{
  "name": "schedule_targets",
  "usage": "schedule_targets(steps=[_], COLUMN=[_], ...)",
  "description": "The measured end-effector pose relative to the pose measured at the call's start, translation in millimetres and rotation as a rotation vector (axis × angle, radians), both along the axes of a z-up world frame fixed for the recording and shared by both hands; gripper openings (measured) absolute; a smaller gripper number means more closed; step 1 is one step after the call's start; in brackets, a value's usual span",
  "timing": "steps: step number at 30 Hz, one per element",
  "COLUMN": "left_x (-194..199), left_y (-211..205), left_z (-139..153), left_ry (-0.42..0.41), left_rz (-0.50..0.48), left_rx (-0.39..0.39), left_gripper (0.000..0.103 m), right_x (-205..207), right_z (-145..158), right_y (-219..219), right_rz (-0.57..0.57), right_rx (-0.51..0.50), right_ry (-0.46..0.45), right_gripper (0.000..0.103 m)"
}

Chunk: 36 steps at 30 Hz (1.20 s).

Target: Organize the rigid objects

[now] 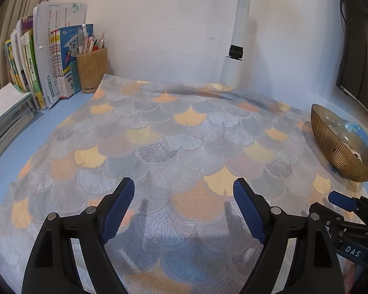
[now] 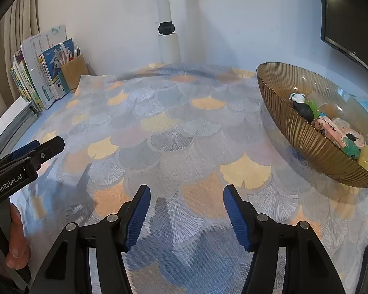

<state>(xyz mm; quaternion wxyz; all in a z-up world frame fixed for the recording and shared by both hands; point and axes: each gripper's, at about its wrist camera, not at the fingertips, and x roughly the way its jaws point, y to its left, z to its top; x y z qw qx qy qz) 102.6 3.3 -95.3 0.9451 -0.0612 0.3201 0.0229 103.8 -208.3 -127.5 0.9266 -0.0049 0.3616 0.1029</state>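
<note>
Amber ribbed bowl [image 2: 306, 132] sits ahead and right of the right gripper [image 2: 186, 210], already holding the small toys [image 2: 304, 107]. Both grippers, left gripper [image 1: 184, 205] included, hover with fingers spread, holding nothing. Sorting appears complete or restarting; the next move requires locating a loose item.

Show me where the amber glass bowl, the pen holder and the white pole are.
amber glass bowl [image 2: 304, 132]: right wrist view, on its ribbed outer wall.
pen holder [image 1: 92, 69]: left wrist view, on its brown front face.
white pole [image 2: 169, 46]: right wrist view, on its wider lower section.
</note>
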Motion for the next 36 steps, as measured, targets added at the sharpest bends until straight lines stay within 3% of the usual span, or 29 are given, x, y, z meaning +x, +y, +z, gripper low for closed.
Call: schedule_targets(steps=[20, 27, 36], left_x=[1.7, 2.9, -1.0], left_y=[1.7, -0.3, -2.5], left_z=[-0.3, -2.4, -1.5], left_ry=[0.011, 0.027, 0.020], left_rz=[0.005, 0.008, 0.026], left_rx=[-0.001, 0.007, 0.031], left_gripper=[0.086, 0.089, 0.089], right_x=[5.5, 3.9, 5.7], right_z=[-2.8, -0.7, -0.2], right_y=[-0.8, -0.8, -2.7], right_rz=[0.003, -0.002, -0.017], right_rx=[-0.007, -0.022, -0.023], right_ry=[0.018, -0.008, -0.004], right_gripper=[0.062, 0.080, 0.080])
